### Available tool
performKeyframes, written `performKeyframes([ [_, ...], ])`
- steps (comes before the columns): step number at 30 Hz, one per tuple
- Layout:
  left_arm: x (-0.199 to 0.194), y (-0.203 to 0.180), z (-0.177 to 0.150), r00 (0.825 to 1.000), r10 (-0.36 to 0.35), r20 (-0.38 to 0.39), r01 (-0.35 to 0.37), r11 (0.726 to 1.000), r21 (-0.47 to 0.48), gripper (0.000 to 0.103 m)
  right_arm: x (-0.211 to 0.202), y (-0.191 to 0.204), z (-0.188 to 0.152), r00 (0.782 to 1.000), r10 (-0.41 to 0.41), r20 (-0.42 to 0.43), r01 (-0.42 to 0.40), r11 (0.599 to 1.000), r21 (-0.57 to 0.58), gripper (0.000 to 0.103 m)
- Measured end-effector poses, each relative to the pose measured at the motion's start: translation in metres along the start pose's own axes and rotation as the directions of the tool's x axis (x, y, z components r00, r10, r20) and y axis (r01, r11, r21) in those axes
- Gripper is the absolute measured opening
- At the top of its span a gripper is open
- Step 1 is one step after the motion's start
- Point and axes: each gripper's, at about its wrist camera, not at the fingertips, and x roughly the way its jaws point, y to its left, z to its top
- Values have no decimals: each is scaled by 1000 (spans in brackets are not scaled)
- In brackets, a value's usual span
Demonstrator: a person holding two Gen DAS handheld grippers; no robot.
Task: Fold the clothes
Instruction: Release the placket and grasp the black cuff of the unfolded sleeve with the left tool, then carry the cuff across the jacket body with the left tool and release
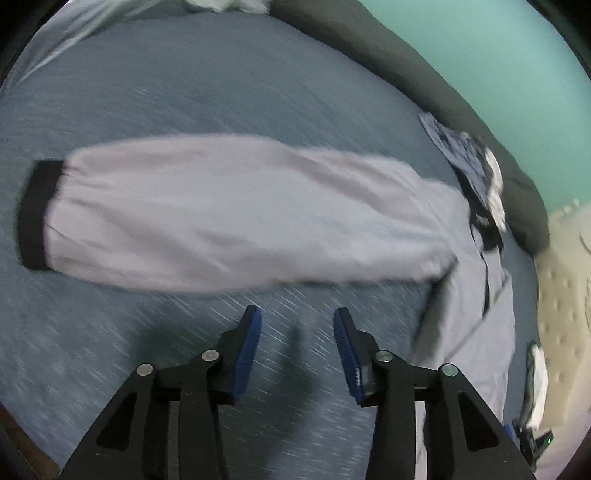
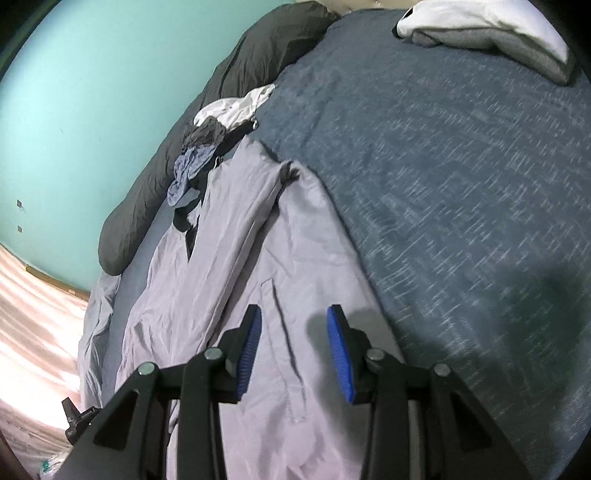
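A light grey jacket (image 2: 258,280) lies spread on the blue bed cover (image 2: 461,184). In the left wrist view its sleeve (image 1: 236,214) stretches out to the left and ends in a black cuff (image 1: 37,214); the jacket body (image 1: 476,325) lies at the right. My left gripper (image 1: 297,325) is open and empty, over the bed cover (image 1: 221,92) just short of the sleeve. My right gripper (image 2: 293,325) is open and empty above the jacket's body, near a pocket seam (image 2: 277,295). The other sleeve (image 2: 243,229) lies folded along the body.
A long dark bolster (image 2: 207,122) runs along the teal wall (image 2: 92,92). Small loose clothes (image 2: 195,162) and a white garment (image 2: 240,105) lie next to it. Folded white and grey clothes (image 2: 487,29) sit at the bed's far corner. A cream mattress edge (image 1: 565,295) shows at the right.
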Motion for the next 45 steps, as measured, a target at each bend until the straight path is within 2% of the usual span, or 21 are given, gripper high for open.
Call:
performKeyframes([
  [3,-13,29,17,998,36,49,-34,999,-42,47,6,8,-4,1000,-2,-10,2,1000,-28,37],
  [6,-23,57,35,993,90,81,-85,994,-66,54,11,15,-7,1000,-9,-17,8,999,-53,38],
  [12,-29,87,63,977,175,120,-168,983,-67,55,14,19,-11,999,-32,-19,31,997,-74,38],
  [17,-37,115,73,962,227,152,-213,972,-102,55,16,19,-12,998,-56,-11,55,996,-77,38],
  [20,-38,132,75,959,237,159,-218,968,-125,56,19,21,-13,998,-62,-16,60,994,-90,38],
  [22,-34,144,74,957,250,147,-229,963,-144,63,22,23,-15,998,-64,-20,62,993,-99,38],
  [24,-30,154,73,956,258,137,-235,959,-160,64,24,25,-16,997,-67,-24,64,992,-107,38],
  [27,-22,165,70,966,230,117,-206,961,-184,64,25,26,-17,997,-75,-24,72,990,-120,38],
  [30,-22,164,67,970,211,123,-187,965,-181,63,25,27,-17,996,-84,-20,81,988,-128,38],
  [33,-21,158,68,968,217,127,-198,969,-147,63,26,26,-16,996,-88,-19,85,988,-128,38],
  [36,-23,155,69,969,212,126,-194,971,-142,50,27,26,-16,996,-91,-18,88,988,-128,38],
  [37,-23,156,71,970,206,126,-187,971,-148,41,27,26,-16,996,-92,-17,89,988,-128,38],
  [38,-25,152,72,968,216,126,-198,970,-141,27,27,26,-16,995,-93,-17,90,988,-128,38],
  [41,-32,143,74,963,234,135,-219,969,-118,8,27,26,-17,996,-90,-15,88,988,-131,38],
  [45,-47,128,75,959,222,177,-209,974,-89,6,26,25,-17,996,-86,-15,83,988,-126,38],
])
